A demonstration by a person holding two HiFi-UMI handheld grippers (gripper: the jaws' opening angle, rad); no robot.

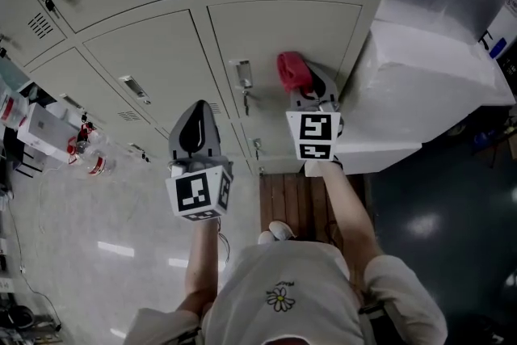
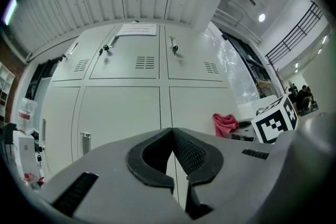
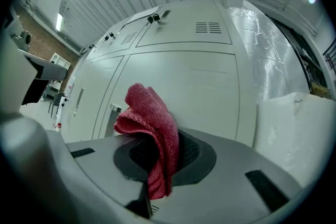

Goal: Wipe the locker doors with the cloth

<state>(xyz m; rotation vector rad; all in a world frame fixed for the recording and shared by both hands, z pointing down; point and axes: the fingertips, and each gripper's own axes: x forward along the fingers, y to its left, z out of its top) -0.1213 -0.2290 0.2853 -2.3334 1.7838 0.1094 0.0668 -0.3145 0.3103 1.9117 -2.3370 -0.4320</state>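
Pale grey locker doors point(image 1: 275, 36) fill the wall ahead of me. My right gripper point(image 1: 305, 85) is shut on a red cloth point(image 1: 292, 70), held up close to a lower door just right of its metal handle point(image 1: 244, 77); whether the cloth touches the door is unclear. In the right gripper view the cloth point(image 3: 152, 128) bulges up between the jaws of the right gripper point(image 3: 167, 144), with the door point(image 3: 178, 81) behind it. My left gripper point(image 1: 194, 119) hangs shut and empty, lower left of the right one. Its view shows the left gripper point(image 2: 172, 134), the doors point(image 2: 121, 107) and the cloth point(image 2: 226, 123).
A big white wrapped block point(image 1: 428, 85) stands against the lockers' right side. A wooden pallet point(image 1: 295, 202) lies at the lockers' foot by the person's shoe point(image 1: 279, 232). Boxes and bottles point(image 1: 85, 149) sit on the floor at left.
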